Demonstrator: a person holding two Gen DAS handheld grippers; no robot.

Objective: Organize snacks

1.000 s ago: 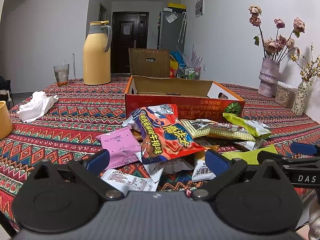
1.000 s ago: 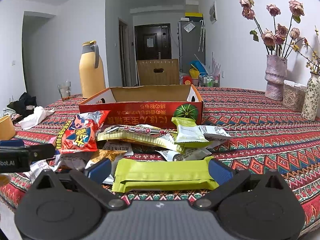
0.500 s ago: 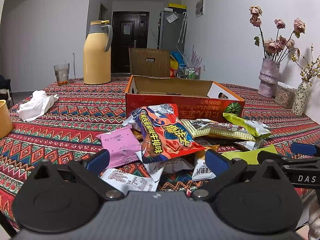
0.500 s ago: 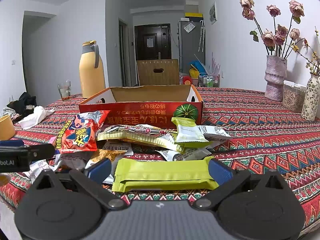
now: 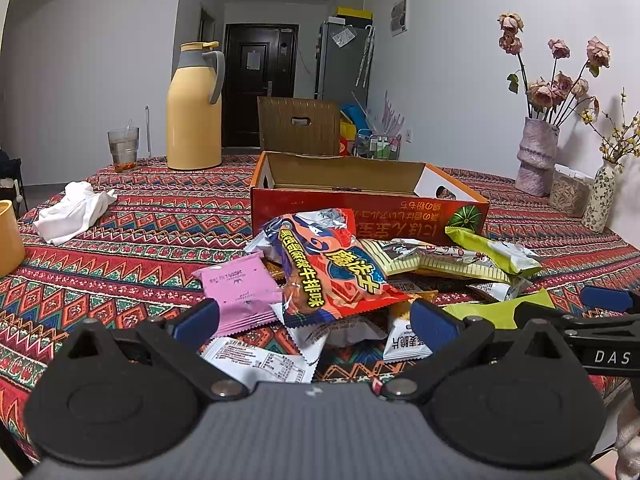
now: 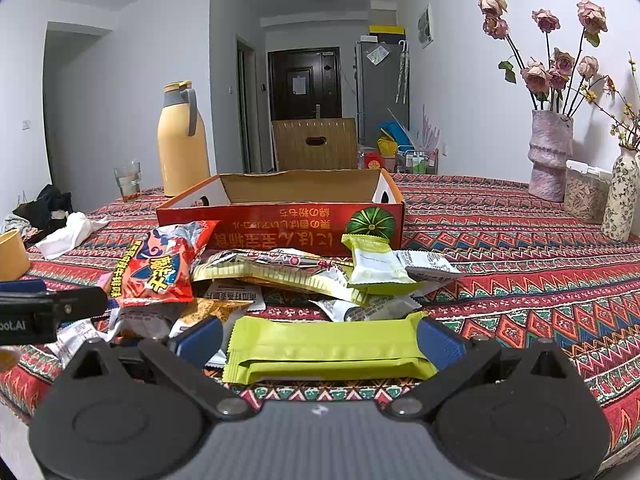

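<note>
Table [image 5: 152, 216]: carries everything under a patterned cloth; all places below are given relative to the cardboard box.
Cardboard box [image 6: 280, 216]: open top, interior apparently empty, so it probably serves as the destination for the snacks.
Snack pile [image 5: 360, 272]: lies loose just in front of the box's near wall, none of it yet inside.
Red snack bag [image 5: 328, 272]: rests on top of the pile, towards the box's left end.
Green bar packet [image 6: 328, 350]: lies flat and crosswise, farthest from the box, on the pile's near edge.
Right gripper [image 6: 320, 340]: fingers spread wide, flanking the green bar packet's two ends without clamping; probably lined up for a pick.
Left gripper [image 5: 314, 320]: fingers spread wide, empty, low over the pile's near-left part.
</note>
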